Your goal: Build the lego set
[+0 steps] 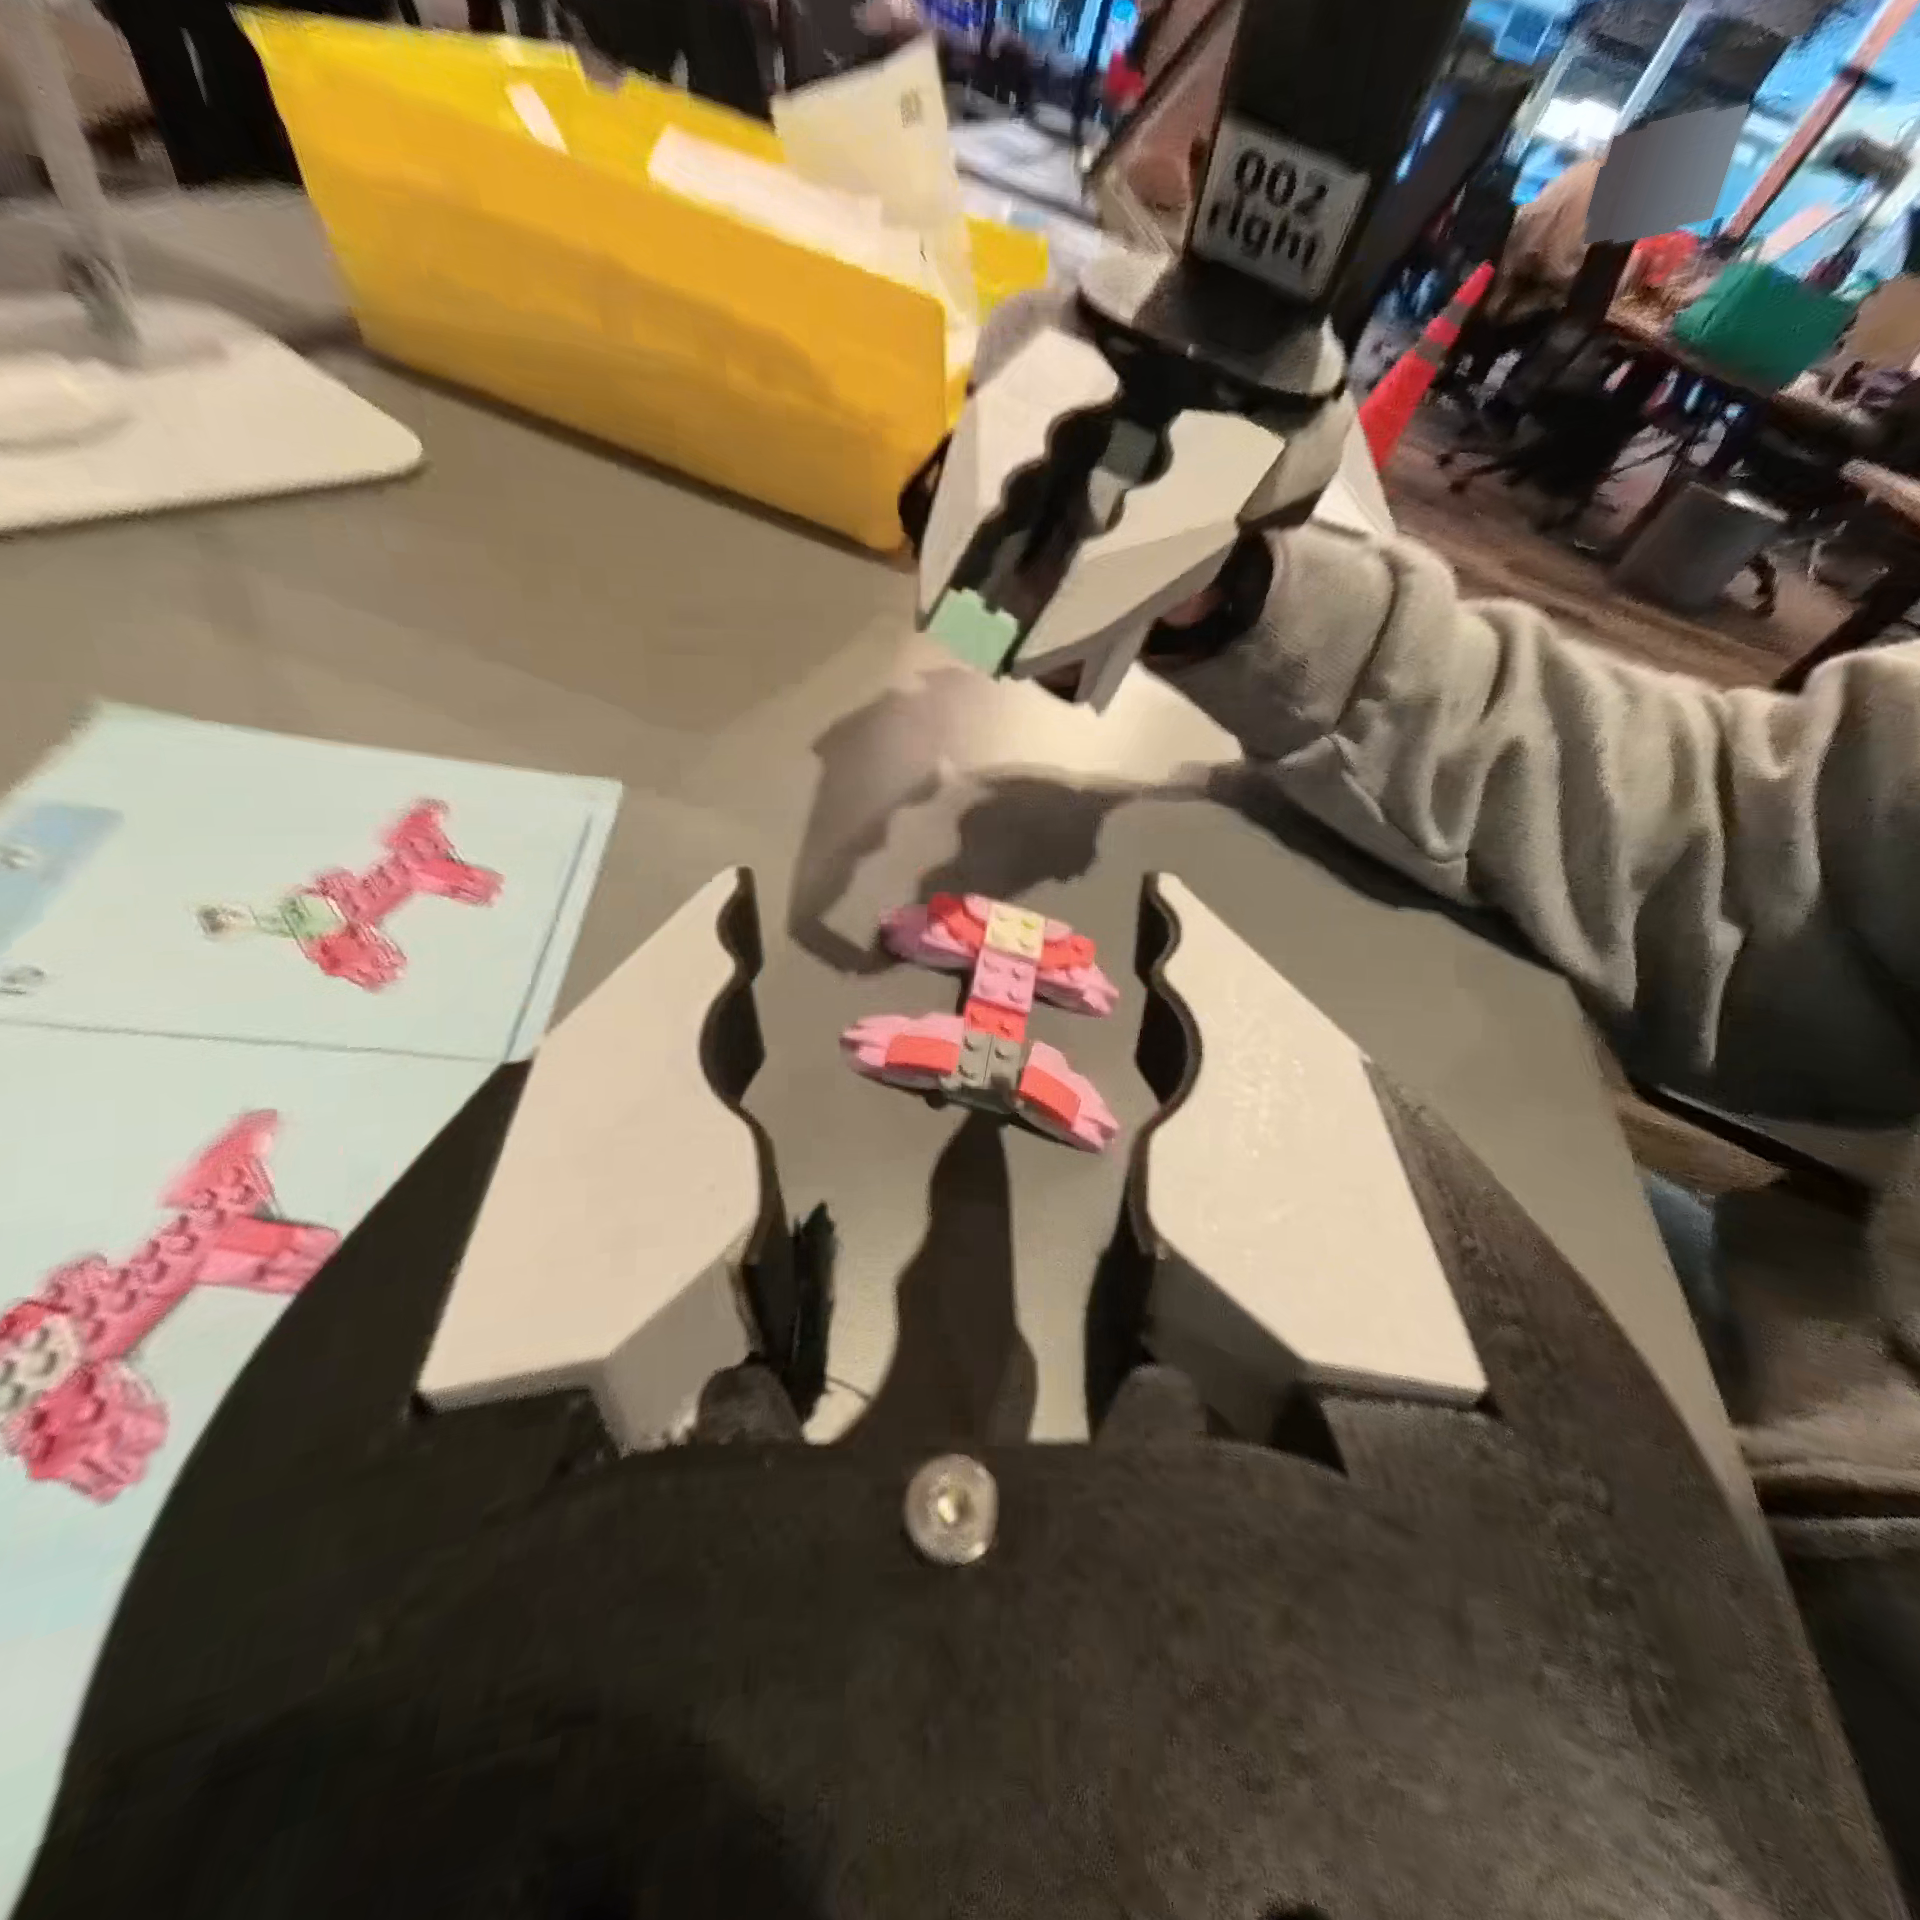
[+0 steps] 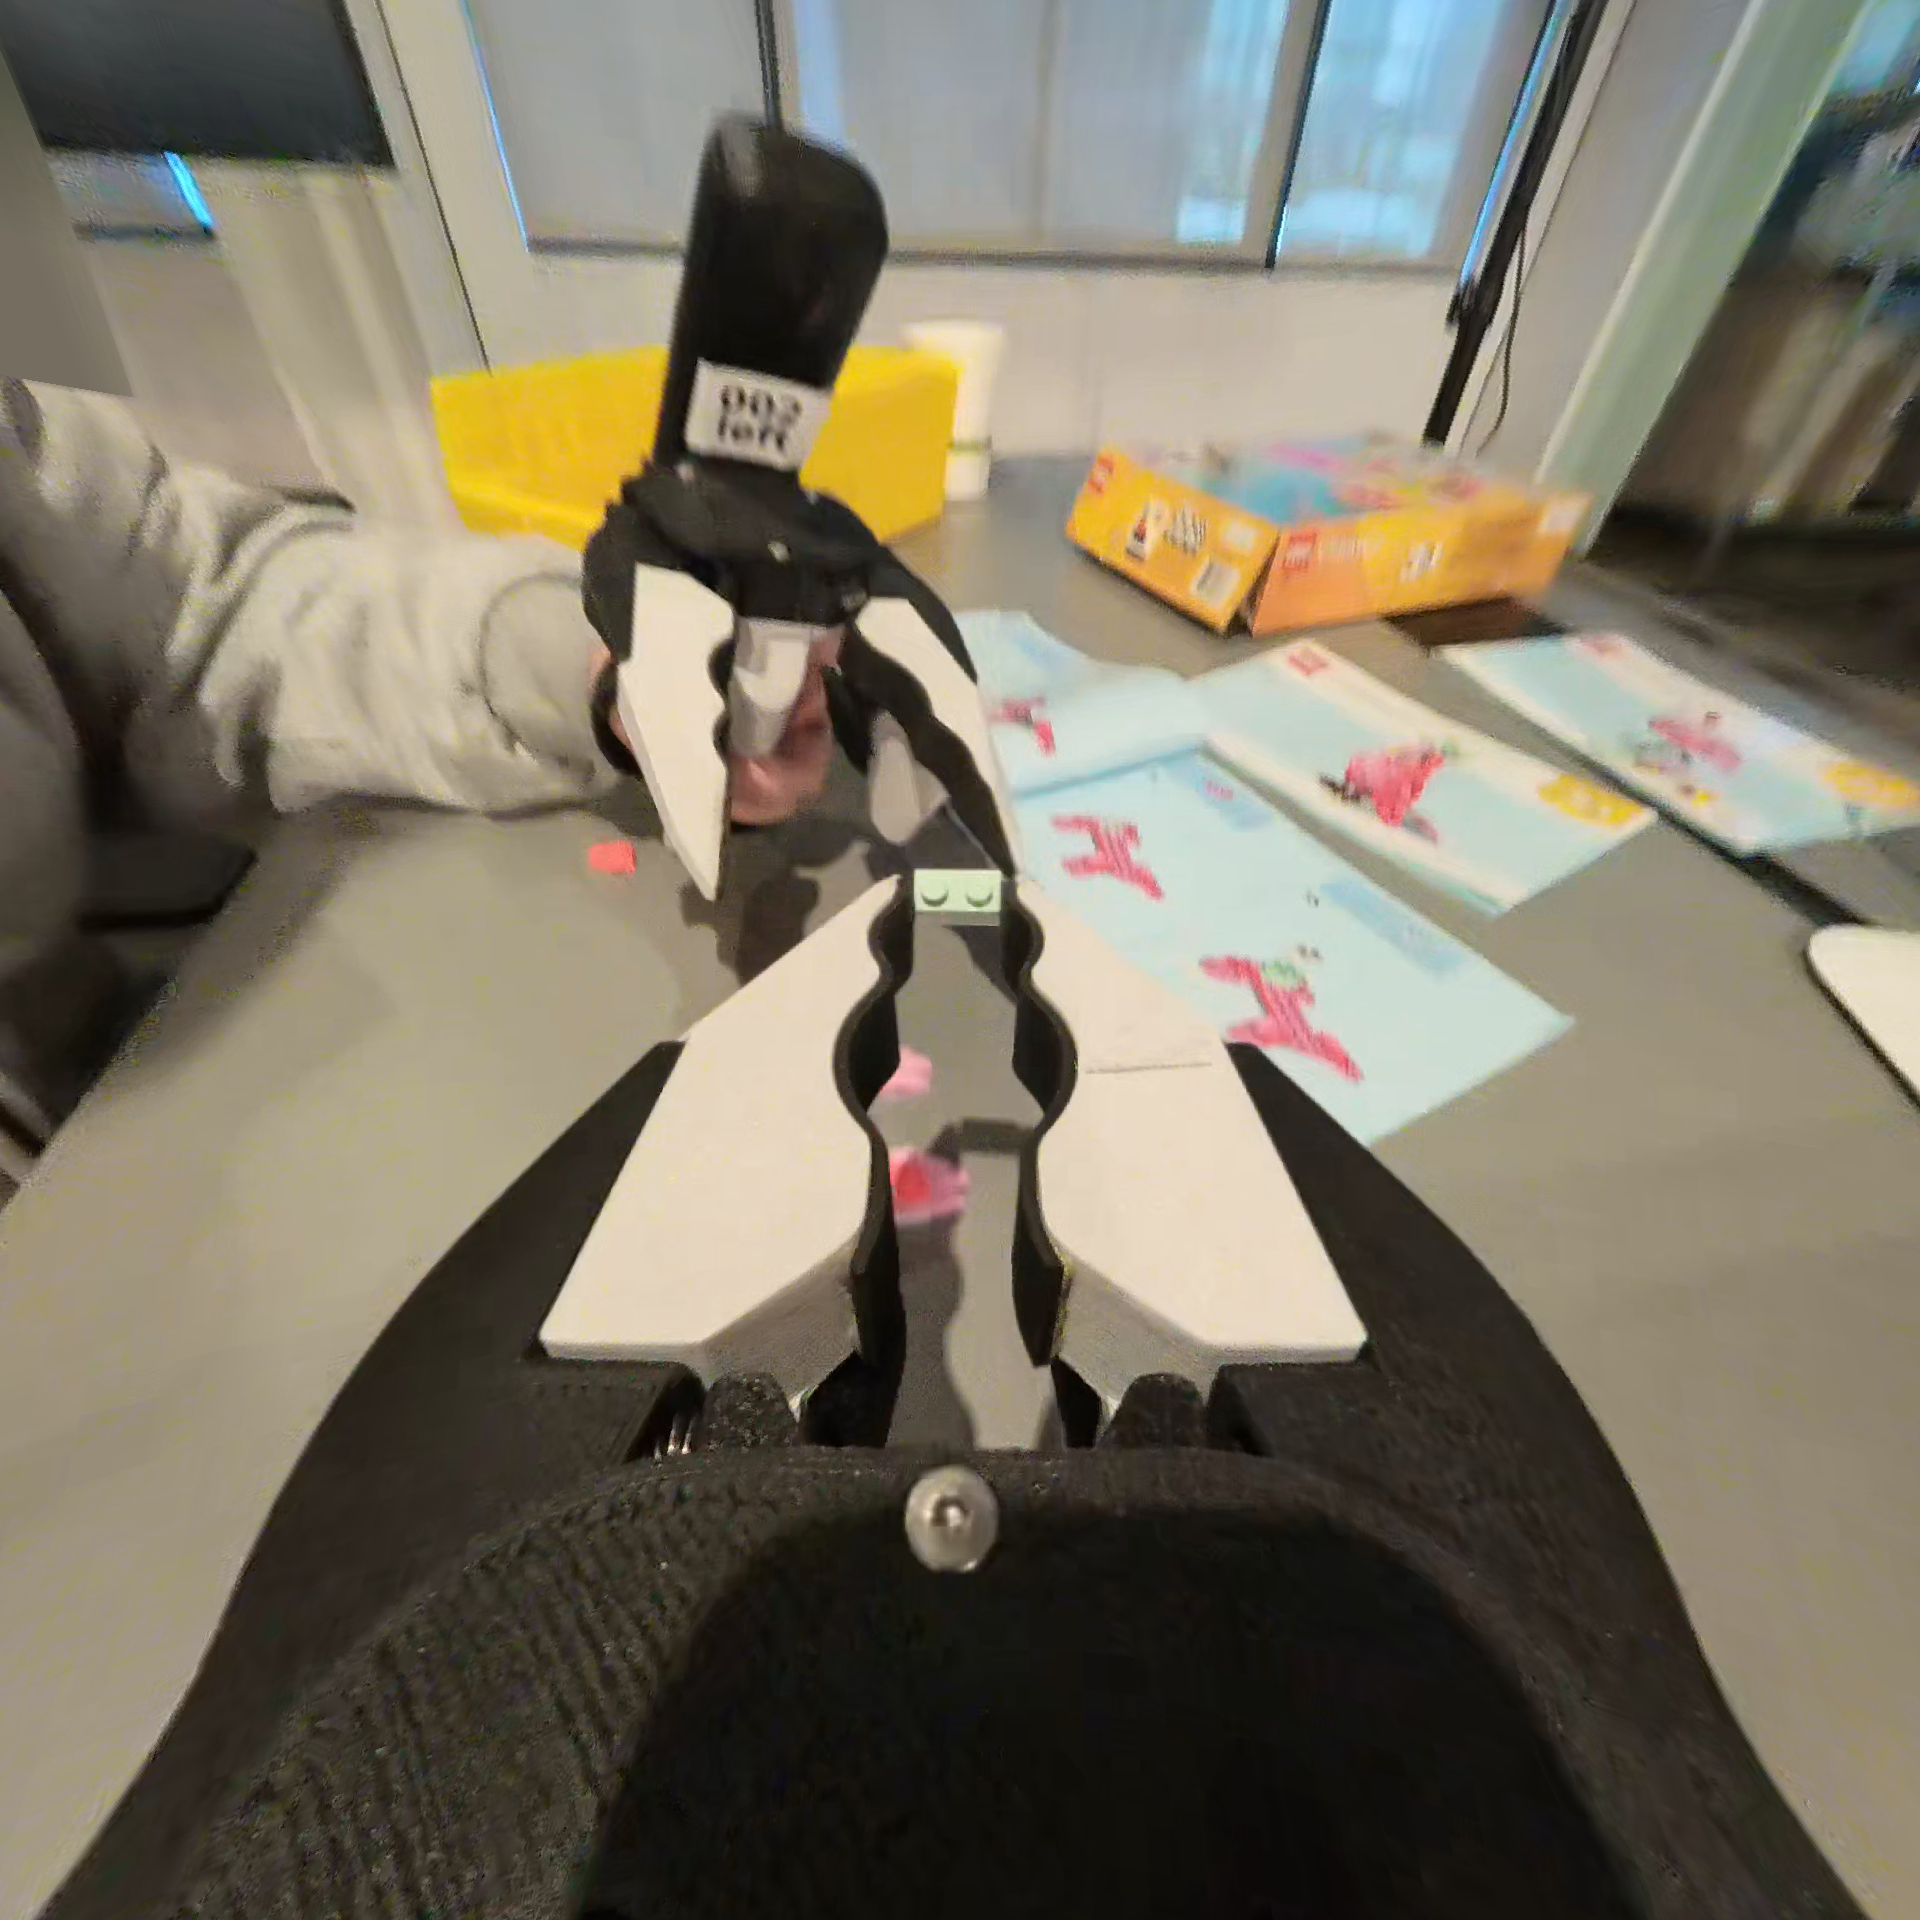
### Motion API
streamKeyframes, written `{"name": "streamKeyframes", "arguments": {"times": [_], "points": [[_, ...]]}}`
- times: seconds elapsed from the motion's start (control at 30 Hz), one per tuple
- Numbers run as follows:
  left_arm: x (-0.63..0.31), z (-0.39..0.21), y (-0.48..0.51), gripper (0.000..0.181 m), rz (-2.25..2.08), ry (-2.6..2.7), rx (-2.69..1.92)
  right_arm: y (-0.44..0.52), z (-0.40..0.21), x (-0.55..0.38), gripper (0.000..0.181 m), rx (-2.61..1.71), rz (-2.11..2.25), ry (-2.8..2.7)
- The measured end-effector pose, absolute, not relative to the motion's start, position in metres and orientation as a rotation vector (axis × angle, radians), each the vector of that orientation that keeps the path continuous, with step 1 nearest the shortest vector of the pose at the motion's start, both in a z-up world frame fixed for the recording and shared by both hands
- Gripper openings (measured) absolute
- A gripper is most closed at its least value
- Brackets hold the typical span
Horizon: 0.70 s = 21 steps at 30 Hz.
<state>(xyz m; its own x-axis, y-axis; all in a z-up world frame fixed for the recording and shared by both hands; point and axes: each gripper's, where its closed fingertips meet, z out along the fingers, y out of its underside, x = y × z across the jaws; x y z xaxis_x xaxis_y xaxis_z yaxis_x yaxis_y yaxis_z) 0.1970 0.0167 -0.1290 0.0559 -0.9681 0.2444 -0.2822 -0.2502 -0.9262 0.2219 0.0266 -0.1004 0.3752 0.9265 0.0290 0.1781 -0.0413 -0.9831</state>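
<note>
A pink and coral lego build (image 1: 987,1023) with two winged cross pieces lies flat on the grey table (image 1: 582,613). My left gripper (image 1: 948,894) is open and empty, its fingers on either side of the build, just above the table. My right gripper (image 2: 958,896) is shut on a small pale green brick (image 2: 958,896) at its fingertips. In the left wrist view the right gripper (image 1: 987,639) hovers above and beyond the build with the green brick (image 1: 975,634). Parts of the build (image 2: 928,1184) show between the right gripper's fingers. The left gripper (image 2: 862,862) shows opposite.
Open instruction pages (image 1: 291,914) lie left of the build and also show in the right wrist view (image 2: 1278,935). A yellow bin (image 1: 623,301) stands behind. A lego box (image 2: 1320,530) lies farther off. A loose red piece (image 2: 611,858) lies near the left gripper. Grey sleeves (image 1: 1558,831) reach in. Some 5 cm of space lies between my two pairs of fingers.
</note>
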Motion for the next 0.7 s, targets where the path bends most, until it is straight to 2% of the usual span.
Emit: {"name": "streamKeyframes", "arguments": {"times": [0.23,0.43,0.7], "points": [[0.201,-0.154,0.005,0.05,-1.089,1.444,-1.654,0.038,-0.141,0.25,0.014,-1.771,0.645,-1.082],[0.201,-0.162,0.0,0.042,-1.068,1.505,-1.673,0.042,-0.16,0.263,0.014,-1.875,0.686,-1.038],[0.204,-0.176,-0.006,0.042,-0.931,1.616,-1.662,0.042,-0.188,0.264,0.015,-1.987,0.6,-1.121]]}}
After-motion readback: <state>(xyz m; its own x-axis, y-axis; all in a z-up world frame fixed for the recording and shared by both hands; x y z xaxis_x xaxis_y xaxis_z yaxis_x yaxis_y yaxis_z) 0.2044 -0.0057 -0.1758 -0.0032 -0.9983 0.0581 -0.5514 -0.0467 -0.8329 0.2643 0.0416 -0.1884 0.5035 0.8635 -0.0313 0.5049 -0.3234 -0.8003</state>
